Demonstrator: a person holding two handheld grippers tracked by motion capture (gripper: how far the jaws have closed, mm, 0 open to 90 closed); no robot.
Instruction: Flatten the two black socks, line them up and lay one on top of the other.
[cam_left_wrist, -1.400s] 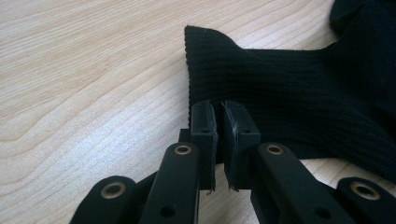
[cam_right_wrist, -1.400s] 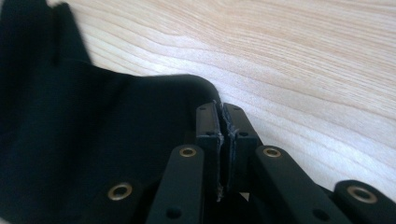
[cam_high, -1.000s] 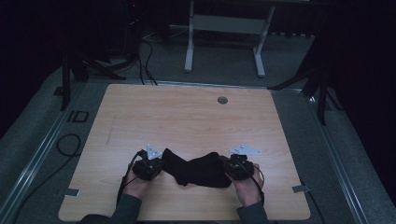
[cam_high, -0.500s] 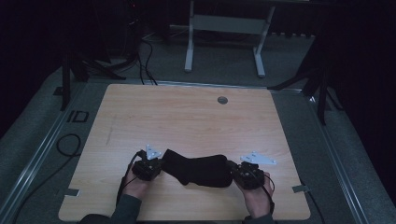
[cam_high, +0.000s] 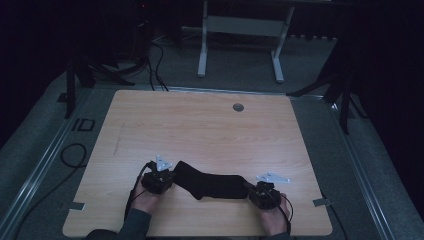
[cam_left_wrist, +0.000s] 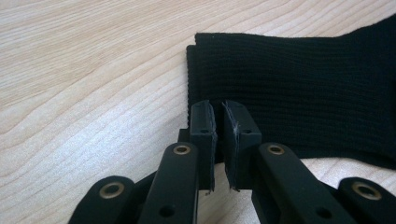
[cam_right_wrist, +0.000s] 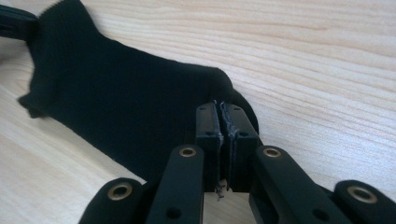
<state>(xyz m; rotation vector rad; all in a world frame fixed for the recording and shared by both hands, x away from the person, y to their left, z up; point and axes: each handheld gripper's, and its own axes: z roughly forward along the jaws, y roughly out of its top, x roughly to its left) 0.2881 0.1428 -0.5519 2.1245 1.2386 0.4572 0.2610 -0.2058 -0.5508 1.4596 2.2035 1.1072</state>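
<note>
Seen from the high view, a pale wooden bench (cam_high: 200, 130) sits under dim light; on the grey floor to its left, marks that look like the letters "ID" (cam_high: 83, 124) can be read, and no other writing shows; a black sock (cam_high: 210, 182) lies flat near the bench's front edge, stretched between two hand-held tools; the left gripper (cam_high: 169, 179) meets the sock's left end and the right gripper (cam_high: 251, 189) its right end; the left hand (cam_high: 147, 200) and right hand (cam_high: 272, 217) come in from the bottom edge, forearms roughly parallel, each tool pointing inward at the sock; a small round grommet (cam_high: 238, 107) is set near the far edge.

Along the left gripper view, the left gripper (cam_left_wrist: 218, 122) has its jaws nearly together, a thin slit between the pads; the sock's (cam_left_wrist: 299, 88) ribbed cuff lies flat on the wood just ahead of the tips, its lower edge running under them; whether fabric is pinched I cannot tell.

Along the right gripper view, the right gripper (cam_right_wrist: 222, 122) has its jaws pressed together over the rounded toe of the sock (cam_right_wrist: 121, 107), loose threads showing between the pads; the sock runs away to the upper left, flat on the bench.
</note>
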